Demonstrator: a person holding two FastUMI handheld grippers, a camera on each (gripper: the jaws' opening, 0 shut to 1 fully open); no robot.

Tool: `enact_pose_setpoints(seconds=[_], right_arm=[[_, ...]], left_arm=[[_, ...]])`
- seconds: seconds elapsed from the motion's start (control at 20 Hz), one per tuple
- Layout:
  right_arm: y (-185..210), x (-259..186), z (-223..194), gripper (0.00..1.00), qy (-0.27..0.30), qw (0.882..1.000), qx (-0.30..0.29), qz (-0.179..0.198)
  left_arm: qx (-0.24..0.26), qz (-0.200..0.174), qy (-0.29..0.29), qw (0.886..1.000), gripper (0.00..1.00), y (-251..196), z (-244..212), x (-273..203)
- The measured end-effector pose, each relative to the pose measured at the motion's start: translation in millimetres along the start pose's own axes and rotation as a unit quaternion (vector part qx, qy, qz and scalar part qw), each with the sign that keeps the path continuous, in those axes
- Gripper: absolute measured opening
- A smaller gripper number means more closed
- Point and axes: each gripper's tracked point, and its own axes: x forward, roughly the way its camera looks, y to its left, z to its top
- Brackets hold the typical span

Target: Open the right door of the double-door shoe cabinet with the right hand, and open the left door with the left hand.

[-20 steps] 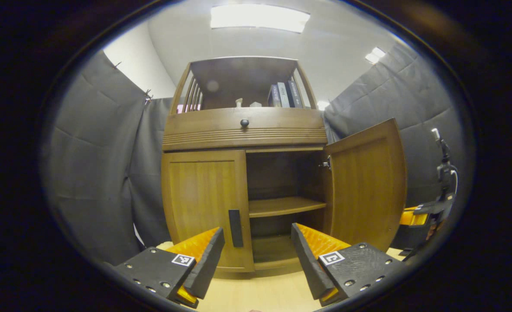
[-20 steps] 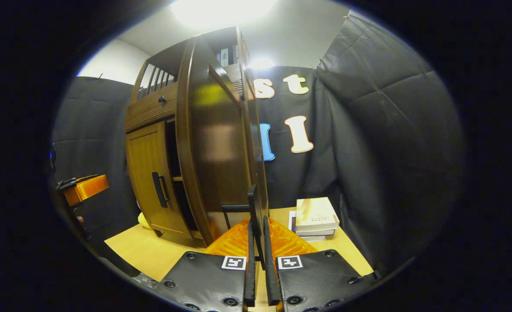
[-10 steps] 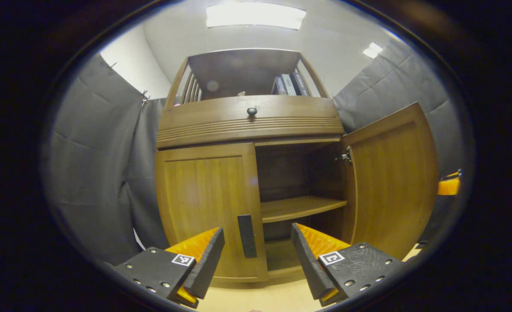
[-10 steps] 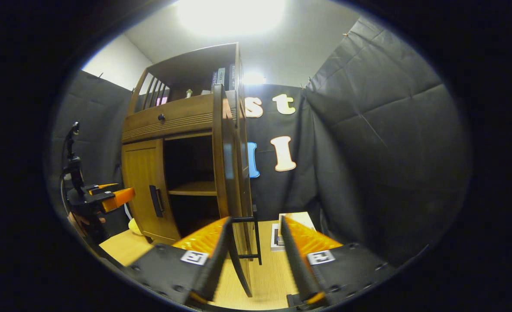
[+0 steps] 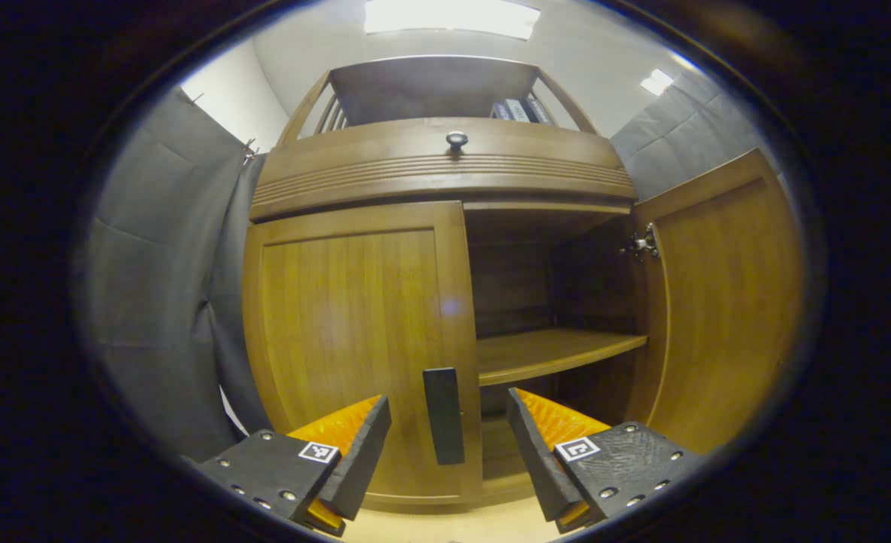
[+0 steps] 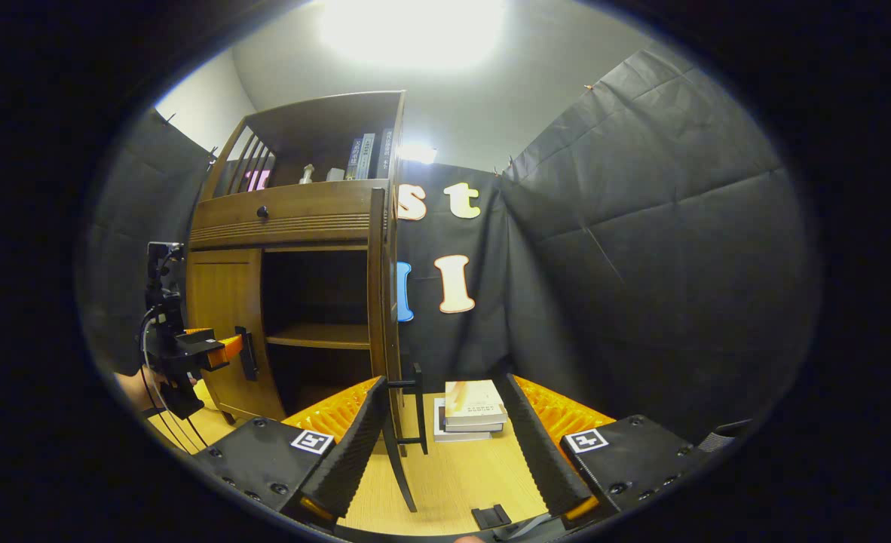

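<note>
Right door (image 5: pixel 717 302) swung wide; half done. Left door (image 5: pixel 355 339) shut. Left gripper (image 5: pixel 449 445) spread, straddling handle (image 5: pixel 444 415), no pinch yet. Right gripper (image 6: pixel 442 445) spread, empty.

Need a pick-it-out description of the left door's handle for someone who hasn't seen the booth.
Start at the wooden shoe cabinet with a drawer across the top. Below the drawer, the left door is shut and the right door stands open. The handle is the dark upright bar low on the shut door's inner edge, between the open left gripper fingers; the drawer has a round knob instead.
</note>
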Motion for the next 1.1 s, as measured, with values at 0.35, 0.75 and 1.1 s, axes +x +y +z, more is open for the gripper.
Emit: enact_pose_setpoints(seconds=[0.35,0.75,1.1], right_arm=[[0.8,-10.7,-5.0,0.96,0.009,1.0,-0.008,-0.016],[7.8,-11.8,-10.5,0.95,0.019,1.0,-0.014,-0.013],[10.3,-10.8,-12.6,0.95,0.019,1.0,-0.011,-0.002]], left_arm=[[-0.016,0.001,0.022,1.0,0.87,2.4,-12.5,8.8],[-0.033,-0.005,0.061,0.998,0.6,3.0,-19.6,18.5],[-0.036,0.003,0.061,0.997,0.31,-1.0,-17.3,19.4]])
